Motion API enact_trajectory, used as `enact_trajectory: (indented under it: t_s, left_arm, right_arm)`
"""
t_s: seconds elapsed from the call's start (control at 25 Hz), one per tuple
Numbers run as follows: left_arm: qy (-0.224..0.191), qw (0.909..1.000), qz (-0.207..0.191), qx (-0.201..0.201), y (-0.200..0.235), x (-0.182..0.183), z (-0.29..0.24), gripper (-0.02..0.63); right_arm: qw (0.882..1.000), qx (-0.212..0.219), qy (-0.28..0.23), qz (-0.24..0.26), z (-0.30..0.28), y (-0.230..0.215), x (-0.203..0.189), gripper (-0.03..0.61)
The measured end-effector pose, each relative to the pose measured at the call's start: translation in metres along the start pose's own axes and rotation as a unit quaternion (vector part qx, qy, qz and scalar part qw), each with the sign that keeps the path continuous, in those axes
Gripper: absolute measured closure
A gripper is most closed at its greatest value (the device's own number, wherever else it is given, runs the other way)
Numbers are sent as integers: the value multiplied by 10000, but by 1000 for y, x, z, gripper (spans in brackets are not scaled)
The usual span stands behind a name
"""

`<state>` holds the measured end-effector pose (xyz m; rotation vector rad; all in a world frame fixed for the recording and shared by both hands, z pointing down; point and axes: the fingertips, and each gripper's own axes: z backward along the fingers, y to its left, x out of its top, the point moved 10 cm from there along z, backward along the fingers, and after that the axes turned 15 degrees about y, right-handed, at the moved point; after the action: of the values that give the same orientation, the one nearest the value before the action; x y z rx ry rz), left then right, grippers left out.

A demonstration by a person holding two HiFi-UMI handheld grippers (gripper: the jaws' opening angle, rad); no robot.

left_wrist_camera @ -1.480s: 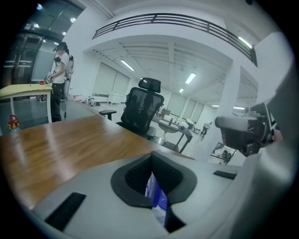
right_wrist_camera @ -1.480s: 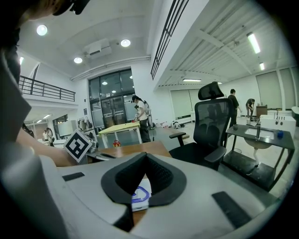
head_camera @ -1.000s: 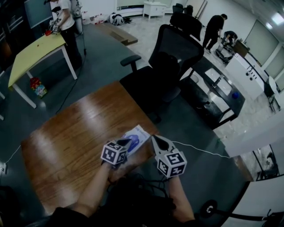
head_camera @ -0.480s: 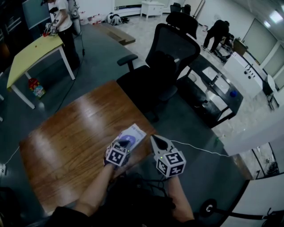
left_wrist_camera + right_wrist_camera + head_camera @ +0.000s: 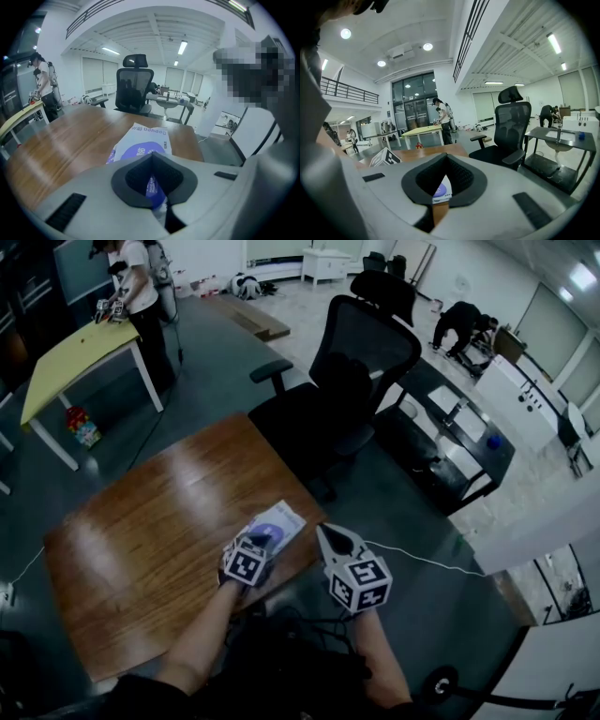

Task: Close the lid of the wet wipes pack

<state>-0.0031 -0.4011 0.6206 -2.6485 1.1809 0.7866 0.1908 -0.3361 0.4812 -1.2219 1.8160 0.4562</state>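
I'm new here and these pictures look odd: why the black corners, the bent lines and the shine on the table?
Head view: dim and wide-angle, so the room bows outward; pale glare streaks lie on the wooden table. Left gripper view: a fisheye circle with black corners, plus a mosaic patch added afterwards at upper right. Right gripper view: the same fisheye bending, with bright ceiling lamps.

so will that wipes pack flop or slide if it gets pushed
Probably soft: the wet wipes pack looks like a flat film pouch, so it should sag if lifted by one end. It may slide, since the wooden table looks glossy. Lying flat, it's unlikely to roll.
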Motion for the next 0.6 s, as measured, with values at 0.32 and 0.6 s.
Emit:
enact_trajectory:
  t_s: [0.32,0.6]
  left_arm:
    - [-790,9960,160,384,-13,18,46,607]
    - [-2025,9791,23,198,-49,48,123,607]
  right_arm:
    - [9993,215,-205,219,17,0,0,568]
    - [9976,338,-518,306,42,14,3,568]
